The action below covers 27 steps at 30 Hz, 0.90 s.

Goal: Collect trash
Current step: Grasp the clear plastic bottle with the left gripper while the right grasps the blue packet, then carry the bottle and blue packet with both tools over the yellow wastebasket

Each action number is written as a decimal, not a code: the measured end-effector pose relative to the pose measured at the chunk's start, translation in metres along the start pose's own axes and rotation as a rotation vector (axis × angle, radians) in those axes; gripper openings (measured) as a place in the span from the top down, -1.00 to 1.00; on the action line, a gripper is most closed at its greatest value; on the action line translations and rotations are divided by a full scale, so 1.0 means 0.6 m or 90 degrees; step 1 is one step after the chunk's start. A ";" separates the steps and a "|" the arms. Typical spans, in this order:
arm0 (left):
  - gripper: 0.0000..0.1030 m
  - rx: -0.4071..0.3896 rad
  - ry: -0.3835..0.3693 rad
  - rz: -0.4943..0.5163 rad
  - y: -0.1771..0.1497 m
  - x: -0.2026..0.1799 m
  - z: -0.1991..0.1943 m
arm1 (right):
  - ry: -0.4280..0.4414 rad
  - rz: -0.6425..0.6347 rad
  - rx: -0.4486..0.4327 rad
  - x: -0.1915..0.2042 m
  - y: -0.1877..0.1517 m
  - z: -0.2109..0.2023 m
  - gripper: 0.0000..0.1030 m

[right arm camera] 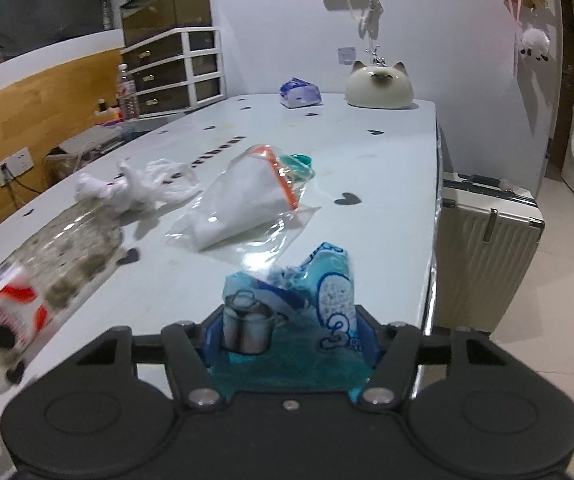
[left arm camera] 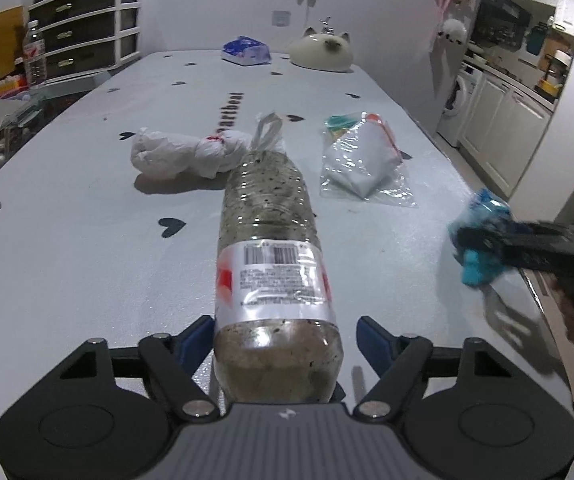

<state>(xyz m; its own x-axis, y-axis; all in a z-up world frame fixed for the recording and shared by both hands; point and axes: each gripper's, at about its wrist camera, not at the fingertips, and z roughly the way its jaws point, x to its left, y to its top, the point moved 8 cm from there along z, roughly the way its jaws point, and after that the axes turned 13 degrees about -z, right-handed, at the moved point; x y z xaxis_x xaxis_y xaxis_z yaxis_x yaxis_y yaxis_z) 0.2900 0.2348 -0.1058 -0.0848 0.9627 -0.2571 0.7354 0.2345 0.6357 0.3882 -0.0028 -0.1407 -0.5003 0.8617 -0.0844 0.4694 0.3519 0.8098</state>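
Observation:
A clear plastic bottle [left arm camera: 271, 240] with a red and white label and dirty residue lies on the pale table [left arm camera: 67, 260], its base between the fingers of my left gripper [left arm camera: 287, 336]. The left pad touches the bottle; the right pad stands a little apart from it, so the gripper is open. My right gripper [right arm camera: 289, 332] is shut on a crumpled blue wrapper [right arm camera: 319, 292] near the table's right edge. In the left wrist view the right gripper [left arm camera: 483, 240] shows blurred with the wrapper [left arm camera: 475, 268]. The bottle [right arm camera: 59, 248] lies at the left of the right wrist view.
A knotted white plastic bag [left arm camera: 183, 152] and a clear zip bag [left arm camera: 363, 160] lie beyond the bottle. A tissue pack [left arm camera: 247, 50] and a cat-shaped ceramic [left arm camera: 323, 50] sit at the far end. A white suitcase [right arm camera: 487, 240] stands beside the table's right edge.

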 end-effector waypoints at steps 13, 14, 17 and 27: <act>-0.36 0.001 0.068 -0.076 0.022 0.000 0.033 | 0.024 -0.029 -0.012 0.048 -0.037 -0.070 -0.24; -0.36 0.004 0.071 -0.079 0.022 0.000 0.035 | 0.023 -0.034 -0.013 0.050 -0.038 -0.073 -0.24; -0.24 0.015 0.086 -0.082 0.024 -0.001 0.037 | 0.027 -0.044 -0.016 0.055 -0.041 -0.086 -0.24; -0.20 -0.030 0.067 -0.051 -0.002 -0.048 -0.004 | 0.034 -0.029 -0.041 0.040 -0.052 -0.127 -0.23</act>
<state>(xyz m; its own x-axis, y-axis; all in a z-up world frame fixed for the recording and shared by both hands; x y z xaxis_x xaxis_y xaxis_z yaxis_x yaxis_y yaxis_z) 0.2896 0.2069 -0.0975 -0.2139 0.9491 -0.2313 0.6910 0.3144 0.6509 0.3060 -0.0209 -0.1235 -0.5590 0.8240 -0.0924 0.3982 0.3645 0.8418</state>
